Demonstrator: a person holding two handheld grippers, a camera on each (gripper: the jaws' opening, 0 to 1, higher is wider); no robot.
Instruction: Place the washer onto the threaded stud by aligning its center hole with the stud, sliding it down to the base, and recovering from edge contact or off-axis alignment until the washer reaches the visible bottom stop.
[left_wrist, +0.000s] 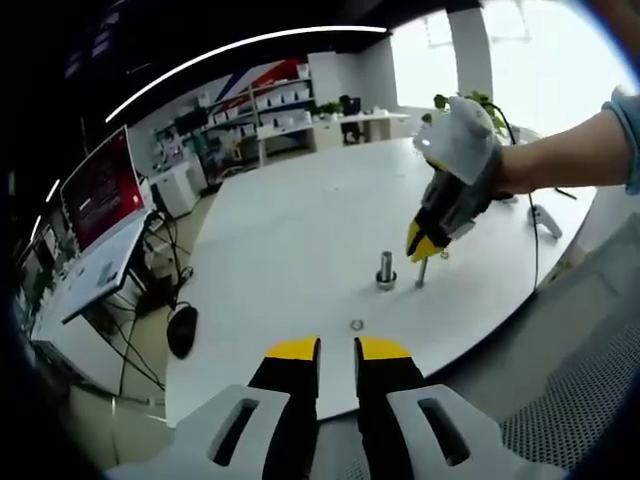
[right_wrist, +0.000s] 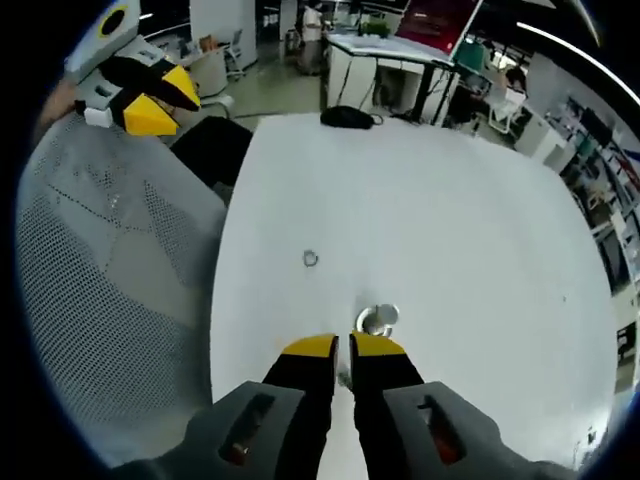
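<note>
A round white desk (left_wrist: 290, 230) stands in a bright office with shelving (left_wrist: 265, 105), a red screen (left_wrist: 100, 185) and a grey mesh chair (right_wrist: 110, 290).

Washer (left_wrist: 356, 324) on table (left_wrist: 280, 240), near stud (left_wrist: 386, 271).

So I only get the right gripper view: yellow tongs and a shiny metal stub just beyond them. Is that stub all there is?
Observer: No. The left gripper view shows a thin upright stud beside that stub, just below the tips of the right tongs.
Visitor: Who is holding those tongs?
Observer: A person's hand, with a blue sleeve at the wrist.
Visitor: And the little ring I see on the table?
Observer: That washer lies flat between the left tongs and the stub, touching neither.
</note>
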